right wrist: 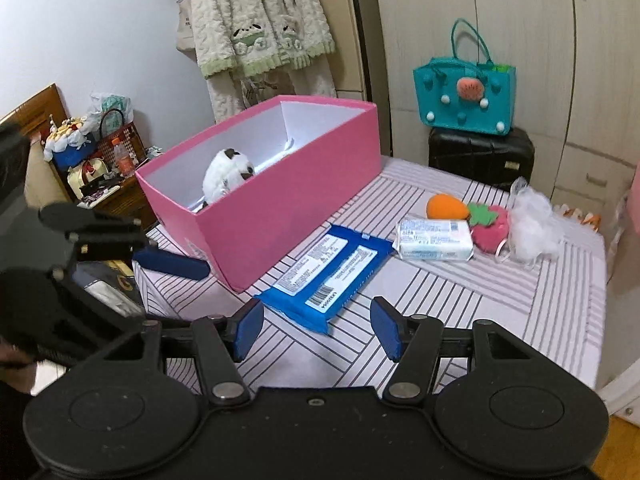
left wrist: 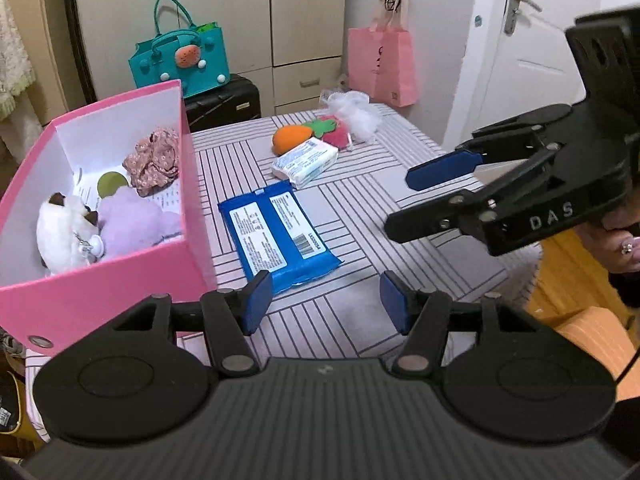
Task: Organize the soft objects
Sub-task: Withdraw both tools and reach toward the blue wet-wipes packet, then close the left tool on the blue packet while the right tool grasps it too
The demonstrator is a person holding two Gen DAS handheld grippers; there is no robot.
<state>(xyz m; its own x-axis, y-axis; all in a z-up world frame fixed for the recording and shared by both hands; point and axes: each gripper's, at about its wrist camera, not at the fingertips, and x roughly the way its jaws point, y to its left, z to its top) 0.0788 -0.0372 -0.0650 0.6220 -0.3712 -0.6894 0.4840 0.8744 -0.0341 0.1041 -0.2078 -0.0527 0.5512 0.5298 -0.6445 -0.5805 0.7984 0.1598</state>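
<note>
A pink box [left wrist: 120, 280] [right wrist: 288, 216] stands on the striped table and holds a white plush [left wrist: 64, 236] [right wrist: 226, 174], a purple plush [left wrist: 134, 220], a floral scrunchie [left wrist: 154, 162] and a green item [left wrist: 110, 184]. A blue wipes pack [left wrist: 278, 236] [right wrist: 328, 272] lies beside the box. Behind it lie a white tissue pack [left wrist: 306, 160] [right wrist: 434, 240], an orange plush [left wrist: 290, 138] [right wrist: 446, 206], a red strawberry plush [left wrist: 338, 134] [right wrist: 490, 228] and a white mesh puff [left wrist: 358, 114] [right wrist: 532, 228]. My left gripper [left wrist: 326, 306] is open and empty just before the blue pack. My right gripper [right wrist: 318, 330] is open and empty, also near that pack.
A teal handbag [left wrist: 180, 60] [right wrist: 464, 96] sits on a black suitcase [left wrist: 224, 104] [right wrist: 480, 156] behind the table. A pink paper bag [left wrist: 380, 64] hangs by the door. A cluttered wooden stand [right wrist: 100, 172] is left of the box. The table edge [right wrist: 600, 320] drops off at the right.
</note>
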